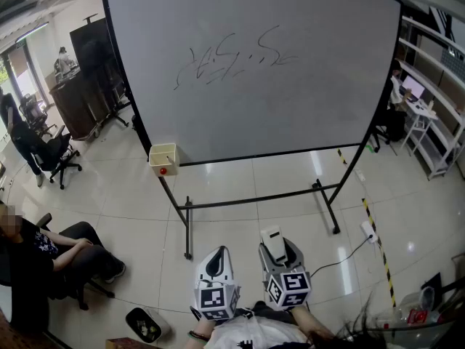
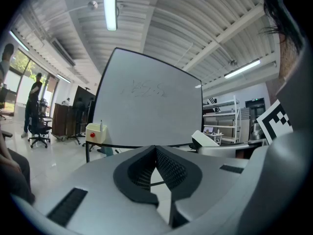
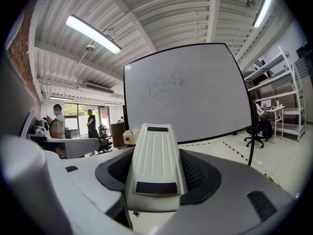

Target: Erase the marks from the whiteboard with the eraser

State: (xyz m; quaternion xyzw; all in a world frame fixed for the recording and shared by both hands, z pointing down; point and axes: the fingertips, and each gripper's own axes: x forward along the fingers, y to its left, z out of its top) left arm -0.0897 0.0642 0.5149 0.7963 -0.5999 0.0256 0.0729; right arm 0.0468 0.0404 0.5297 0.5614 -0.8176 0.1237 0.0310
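The right gripper (image 1: 282,253) has its jaws clamped on the eraser (image 3: 155,163), a pale block with a ribbed top and a dark strip near its lower end, which stands lengthwise between the dark textured pads and pokes out past the jaw tips toward the board. Just beside it, the left gripper (image 2: 155,155) carries nothing: its two dark pads meet in a tight seam with no gap between them. Both grippers sit low and close to the person's body in the head view, side by side, the marker cubes facing up. They point at the whiteboard (image 1: 276,100), which stands well apart from them across a stretch of glossy tiled floor (image 1: 240,180), so the eraser is not touching it. The marks (image 1: 232,58) are a thin dark scribble in the upper middle of the board, a line of loose strokes rising to the right. The board rides on a black frame stand (image 1: 254,198) with a crossbar and two legs. A small cream box (image 1: 164,158) with a red dot on its front hangs at the board's lower left corner. On the floor to the right lie a white power strip (image 1: 368,231) and a line of yellow-and-black tape (image 1: 385,267). A seated person (image 1: 43,257) is at the far left, and white shelving (image 1: 436,122) stands at the right.
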